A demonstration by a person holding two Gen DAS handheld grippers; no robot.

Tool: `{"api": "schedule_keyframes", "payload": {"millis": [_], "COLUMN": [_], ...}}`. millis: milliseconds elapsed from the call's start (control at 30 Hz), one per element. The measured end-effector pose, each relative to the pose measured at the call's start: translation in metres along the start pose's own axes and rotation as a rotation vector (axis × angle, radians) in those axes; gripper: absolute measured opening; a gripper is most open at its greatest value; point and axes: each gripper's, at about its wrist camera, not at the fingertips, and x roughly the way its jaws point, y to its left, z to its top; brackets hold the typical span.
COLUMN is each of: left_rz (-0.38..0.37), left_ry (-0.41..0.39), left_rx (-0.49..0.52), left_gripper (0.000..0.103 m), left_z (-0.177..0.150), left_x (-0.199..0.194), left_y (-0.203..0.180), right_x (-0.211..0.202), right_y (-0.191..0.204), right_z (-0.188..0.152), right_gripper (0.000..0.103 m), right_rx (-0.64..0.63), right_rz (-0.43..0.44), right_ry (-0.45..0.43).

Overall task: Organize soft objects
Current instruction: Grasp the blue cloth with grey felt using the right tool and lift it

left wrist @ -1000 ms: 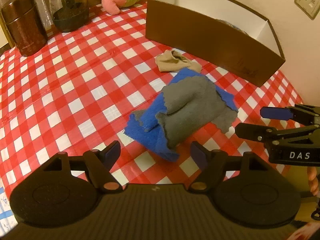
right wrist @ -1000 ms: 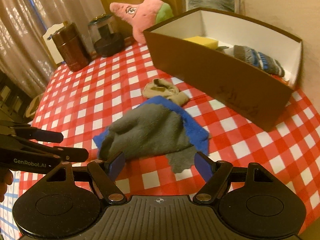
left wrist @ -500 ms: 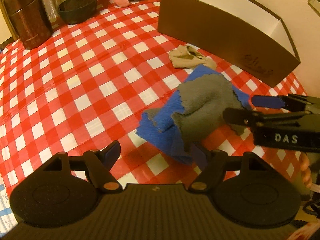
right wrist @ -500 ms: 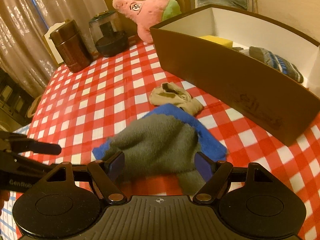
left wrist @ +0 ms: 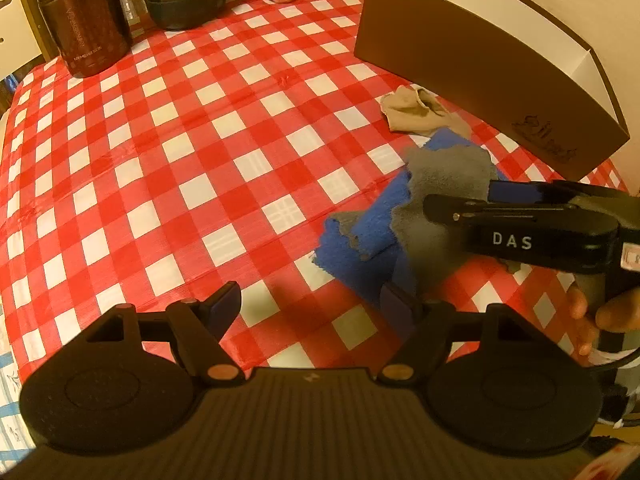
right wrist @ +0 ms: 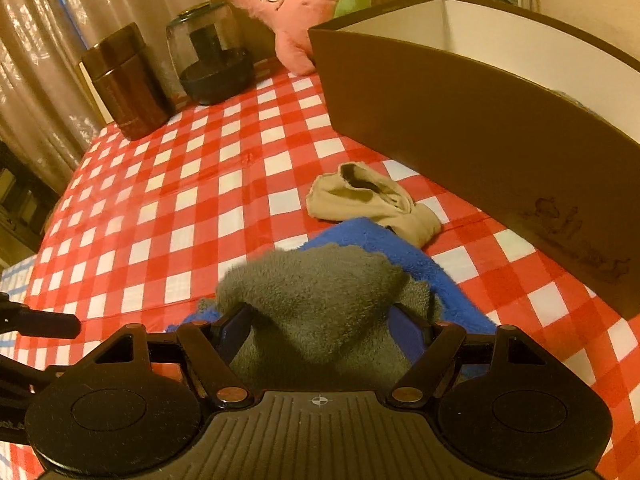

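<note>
Cloth (right wrist: 320,292), the grey-and-blue fleecy one, is lying bunched on the red-checked tablecloth (left wrist: 192,152), just in front of the brown cardboard box (right wrist: 460,128) and touching the beige sock (right wrist: 372,200) at its far edge. You are straddling its raised grey hump with the right gripper (right wrist: 320,332): the jaws have just been closing in from wide, the fabric is between them, and the blue pads seem to be only meeting the pile, not yet pinching it. Keep closing until the fleece is visibly bunching between the pads, and keep the tips low so you are gathering both the grey and the blue layer; a bite on the grey top alone will probably let the blue part trail and drag. Watch the sock as you are lifting, since its heel is lying against the blue edge and may ride along. Your left gripper (left wrist: 316,306) is hovering with its jaws wide and nothing in them; its right finger is just at the cloth's blue near corner. Either be using it to pin or fold that loose corner, or be holding it clear so the two tools are not colliding over the cloth. Once the grip is firm, lift high enough to clear the box's near wall, which looks tall from here.
</note>
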Motion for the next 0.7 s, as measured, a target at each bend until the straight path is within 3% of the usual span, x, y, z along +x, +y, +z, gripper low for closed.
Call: {"api": "schedule_keyframes", "payload": {"millis": [33,67,167,500,700], "left_rz": [-0.001,-0.002,-0.006,-0.040,-0.067], "left_ry": [-0.001,-0.002,-0.006,-0.018,-0.021], "left_rx": [0.000,0.002,0.011,0.060,0.097], "left_gripper": [0.075,0.075,0.074,0.074,0.074], "left_z": [0.000,0.000,0.001,0.003,0.004], "left_x": [0.000,0.000,0.000,-0.001,0.000], "left_y": [0.000,0.000,-0.003,-0.020,-0.035], "right_x": [0.000,0.000,-0.006,-0.080,-0.117], "right_y": [0.001,0.002,0.001,-0.035,-0.053], "right_z": [-0.001,-0.002,-0.005,-0.009,-0.018], "right_gripper": [0.043,0.027,0.009,0.007,0.007], "right_rx": [-0.015,-0.030,-0.063,-0.062,-0.125], "right_rz": [0.005,0.009,0.013,-0.079,-0.126], "right_ry": [0.001,0.008,0.001,-0.074,-0.026]}}
